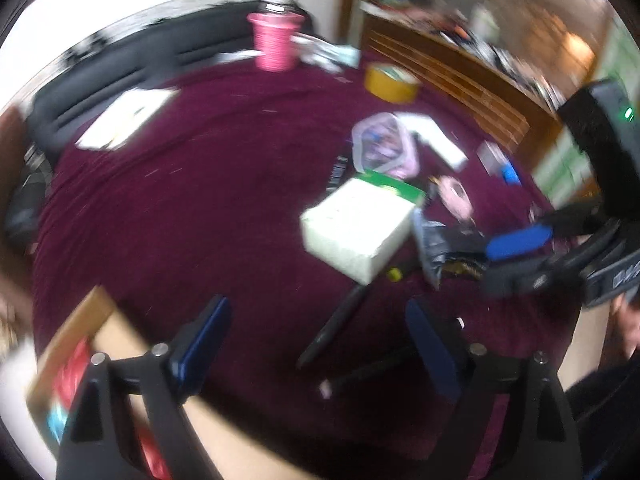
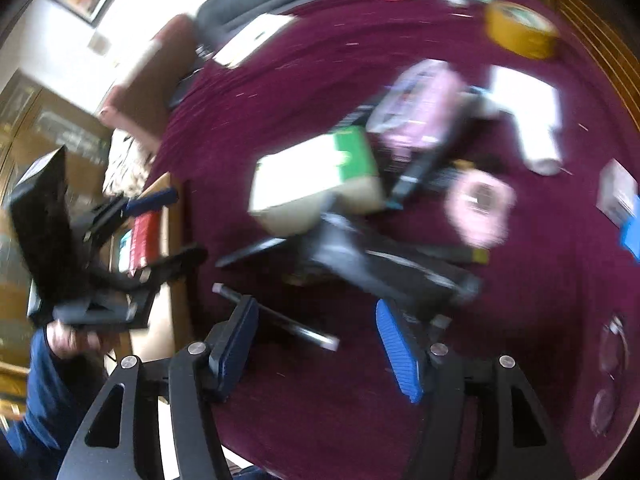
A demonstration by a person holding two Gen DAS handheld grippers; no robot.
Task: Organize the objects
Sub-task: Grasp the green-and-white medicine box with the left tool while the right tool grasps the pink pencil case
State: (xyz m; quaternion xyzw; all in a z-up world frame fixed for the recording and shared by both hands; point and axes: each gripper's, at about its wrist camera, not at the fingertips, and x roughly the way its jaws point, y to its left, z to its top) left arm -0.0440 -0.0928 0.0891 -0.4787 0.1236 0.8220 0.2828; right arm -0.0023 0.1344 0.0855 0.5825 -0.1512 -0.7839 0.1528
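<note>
A maroon cloth table (image 1: 200,200) holds a clutter. A white and green box (image 1: 356,228) (image 2: 312,176) lies mid-table, with a clear pouch (image 1: 380,144) (image 2: 420,108), a pink tape roll (image 1: 456,196) (image 2: 480,208), a dark foil bag (image 1: 444,248) (image 2: 380,260) and black pens (image 1: 336,324) (image 2: 280,320) around it. My left gripper (image 1: 320,344) is open and empty above the pens. My right gripper (image 2: 316,340) is open and empty, above a pen near the foil bag. Both views are blurred.
A pink cup (image 1: 274,40), a yellow tape roll (image 1: 390,78) (image 2: 520,30) and a white booklet (image 1: 124,118) sit at the far side. An open cardboard box (image 1: 76,352) (image 2: 156,224) with red items stands at the table's left edge. A wooden cabinet (image 1: 460,72) is at right.
</note>
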